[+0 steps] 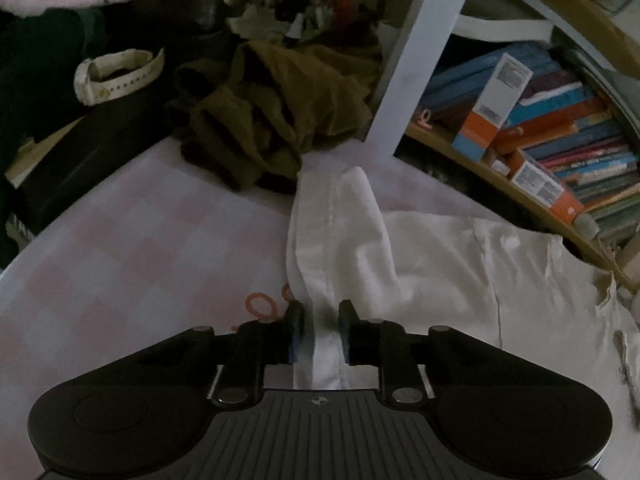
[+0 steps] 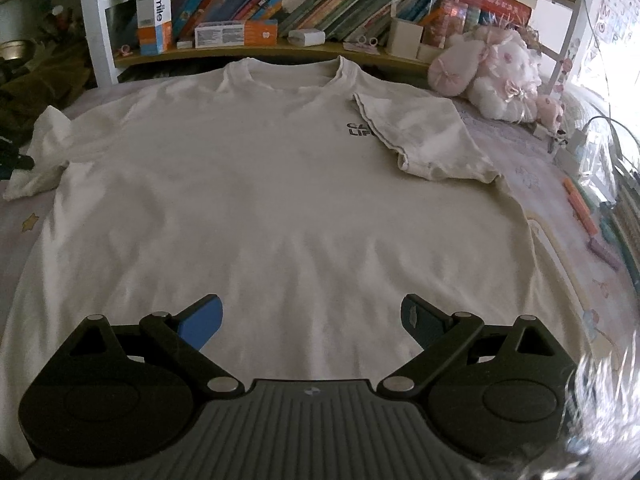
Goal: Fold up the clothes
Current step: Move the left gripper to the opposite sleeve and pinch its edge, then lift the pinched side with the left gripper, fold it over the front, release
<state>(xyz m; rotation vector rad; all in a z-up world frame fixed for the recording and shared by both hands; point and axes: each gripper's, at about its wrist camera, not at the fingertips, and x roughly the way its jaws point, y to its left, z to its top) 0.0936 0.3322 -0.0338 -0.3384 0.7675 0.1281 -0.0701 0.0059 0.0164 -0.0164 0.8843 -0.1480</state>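
The left gripper point(image 1: 320, 322) is pinching the T-shirt's point(image 2: 256, 184) left sleeve hem point(image 1: 316, 312). The right gripper point(image 2: 312, 320) is hovering, jaws wide. The thin hem risks slipping free, dragging toward the brown garment point(image 1: 276, 108) at eleven o'clock.

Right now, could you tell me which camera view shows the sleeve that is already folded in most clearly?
The right wrist view: the folded sleeve lies flat over the white T-shirt's chest, partly covering the printed logo. The left wrist view misses it, showing only the other sleeve between the left gripper's fingers.
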